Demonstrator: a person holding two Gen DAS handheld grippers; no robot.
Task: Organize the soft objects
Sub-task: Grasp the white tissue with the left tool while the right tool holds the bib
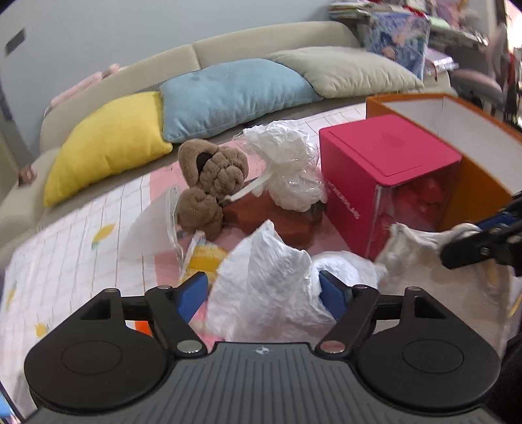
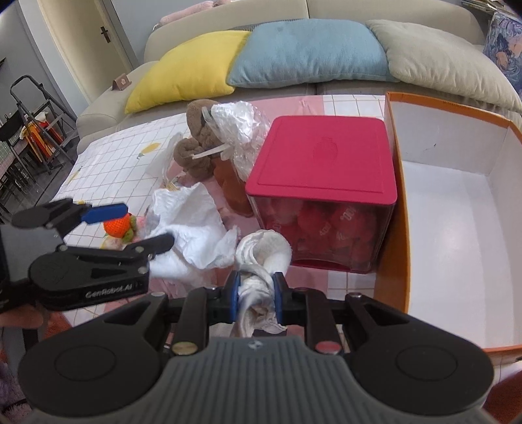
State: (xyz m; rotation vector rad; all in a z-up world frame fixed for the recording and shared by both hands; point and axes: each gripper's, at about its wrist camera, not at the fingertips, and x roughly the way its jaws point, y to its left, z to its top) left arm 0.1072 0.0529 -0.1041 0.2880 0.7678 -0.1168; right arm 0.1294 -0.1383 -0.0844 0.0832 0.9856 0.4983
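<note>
White and crumpled, a thin plastic bag lay between the spread fingers of the left gripper, whose blue pads stood clear on either side without pressing it. From the right wrist view the same bag lay on the checked pink-and-white cloth covering the desk, next to a small orange knitted strawberry. The right gripper was pinched on a twisted cream-white cloth, its pads squeezing the bunched fabric, which rose in front of a pink-lidded clear box with red things inside. Just right of that box stood an open orange cardboard box with a white inside. Behind the bag a brown plush toy lay against a clear crinkled wrapper tied with a white ribbon, above a reddish-brown item that I could not identify. Farther back, a beige sofa carried a yellow cushion, a blue cushion and a beige cushion in a row.
</note>
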